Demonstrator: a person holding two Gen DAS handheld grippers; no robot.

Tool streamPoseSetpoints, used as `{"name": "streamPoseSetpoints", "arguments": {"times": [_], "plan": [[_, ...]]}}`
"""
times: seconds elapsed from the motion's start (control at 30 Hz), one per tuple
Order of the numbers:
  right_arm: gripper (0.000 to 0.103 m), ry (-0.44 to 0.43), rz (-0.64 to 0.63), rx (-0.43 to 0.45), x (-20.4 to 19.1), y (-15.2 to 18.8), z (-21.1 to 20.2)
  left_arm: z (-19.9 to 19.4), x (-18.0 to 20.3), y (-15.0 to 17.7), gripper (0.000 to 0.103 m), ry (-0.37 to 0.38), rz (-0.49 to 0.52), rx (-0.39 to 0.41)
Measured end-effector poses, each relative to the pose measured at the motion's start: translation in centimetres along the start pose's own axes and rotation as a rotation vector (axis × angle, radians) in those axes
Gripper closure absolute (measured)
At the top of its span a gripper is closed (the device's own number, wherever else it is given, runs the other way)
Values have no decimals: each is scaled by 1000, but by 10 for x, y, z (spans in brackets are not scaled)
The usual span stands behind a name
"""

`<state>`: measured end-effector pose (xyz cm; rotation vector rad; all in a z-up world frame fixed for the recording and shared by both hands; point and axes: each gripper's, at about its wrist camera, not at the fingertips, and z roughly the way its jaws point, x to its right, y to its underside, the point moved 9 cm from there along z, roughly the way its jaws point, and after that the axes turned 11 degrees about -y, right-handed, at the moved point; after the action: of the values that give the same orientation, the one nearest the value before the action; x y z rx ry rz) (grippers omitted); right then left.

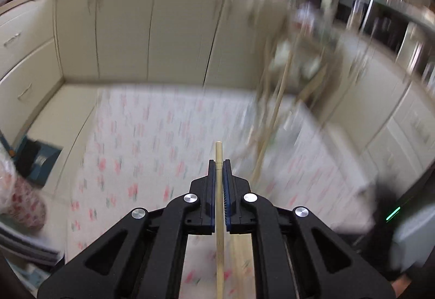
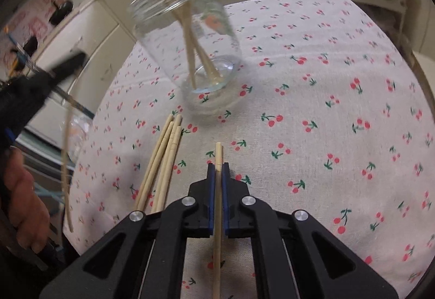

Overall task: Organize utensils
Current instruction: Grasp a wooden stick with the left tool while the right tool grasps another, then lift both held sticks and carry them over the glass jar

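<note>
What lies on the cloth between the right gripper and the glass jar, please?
In the right wrist view, only bare cherry-print tablecloth separates the right gripper, shut on a chopstick, from the glass jar; loose chopsticks lie off to the left.

A clear glass jar (image 2: 187,38) stands on the cherry-print cloth, several pale wooden chopsticks (image 2: 190,35) leaning inside it with their tips at its base. Just in front of the jar and a touch left, a loose bundle of chopsticks (image 2: 161,163) lies flat. One single chopstick (image 2: 217,206) sits pinched lengthwise, pointing toward the jar; another chopstick (image 1: 219,217) is pinched likewise.
</note>
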<state>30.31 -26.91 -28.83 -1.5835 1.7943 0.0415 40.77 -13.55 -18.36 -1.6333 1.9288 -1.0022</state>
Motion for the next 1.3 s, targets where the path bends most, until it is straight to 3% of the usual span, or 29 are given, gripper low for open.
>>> {"name": "streamPoseSetpoints", "arguments": {"times": [0.13,0.27,0.5,0.73,0.9,1.3], "plan": [[97,-48,62,68,4,-2,-10,-31,0,-56,98,26,-102,206],[97,-95,85,152,1,-8,-28,-46,10,-91,98,25,-157,336],[97,-121,116,223,4,-17,-45,-43,25,-133,98,4,-248,472],[97,-128,134,274,14,-20,-57,-33,24,-154,98,-36,-324,552],[97,-132,132,309,18,-25,-65,-22,27,-164,98,-74,-323,599],[97,-127,123,384,23,-42,-86,21,38,-134,98,-120,-262,561]]}}
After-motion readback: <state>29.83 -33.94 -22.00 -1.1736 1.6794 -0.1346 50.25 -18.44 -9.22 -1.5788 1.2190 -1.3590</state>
